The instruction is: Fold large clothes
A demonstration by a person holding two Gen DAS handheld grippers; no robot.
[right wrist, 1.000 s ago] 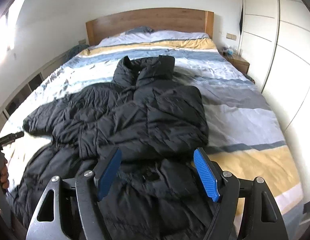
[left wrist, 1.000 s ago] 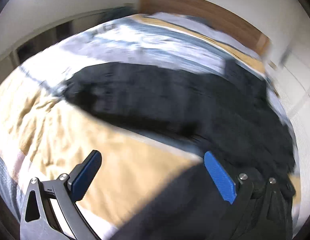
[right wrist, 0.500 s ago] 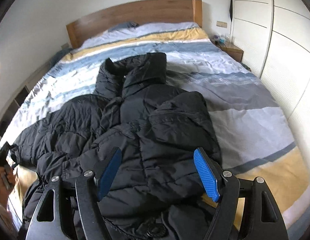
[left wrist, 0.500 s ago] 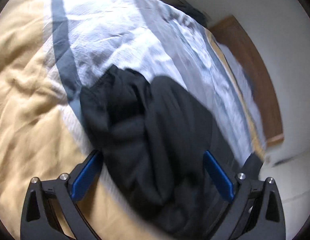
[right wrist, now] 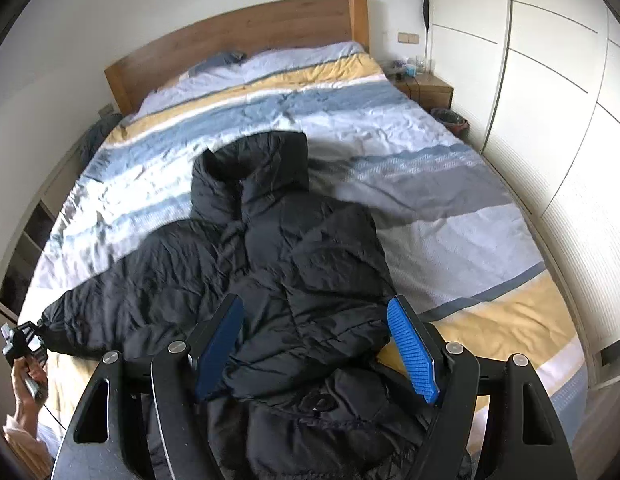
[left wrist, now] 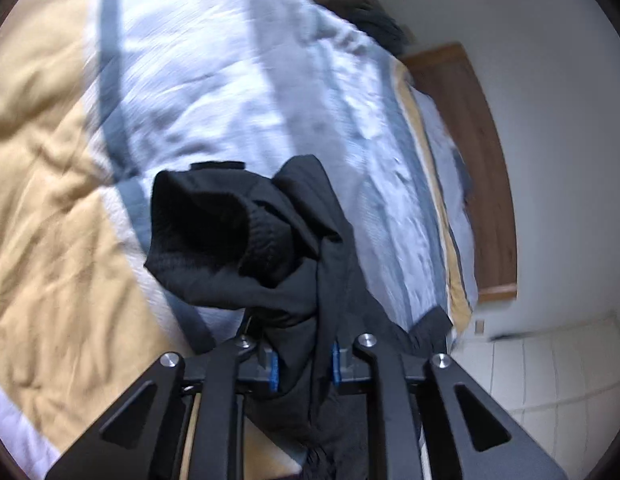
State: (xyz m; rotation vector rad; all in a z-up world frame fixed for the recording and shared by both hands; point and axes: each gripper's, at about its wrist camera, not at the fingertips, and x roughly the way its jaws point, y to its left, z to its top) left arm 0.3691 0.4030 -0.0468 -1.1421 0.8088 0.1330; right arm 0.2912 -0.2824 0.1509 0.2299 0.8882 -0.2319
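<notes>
A black puffer jacket (right wrist: 293, 280) lies spread on a striped bed (right wrist: 450, 208), collar toward the wooden headboard (right wrist: 245, 36), one sleeve stretched out to the bed's left edge. The left gripper (left wrist: 303, 366) is closing on that sleeve's cuff (left wrist: 213, 232) — blue pads pinch the dark fabric between them. The right gripper (right wrist: 316, 346) hangs above the jacket's lower part w/ jaws spread wide, nothing between them — a hand (right wrist: 27, 380) shows at far left.

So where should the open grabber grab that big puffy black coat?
Probably the hem of the black coat, the edge nearest the right gripper, coming from the foot of the bed. That edge is loose and thinner than the puffy middle, so open jaws fit around it.
</notes>
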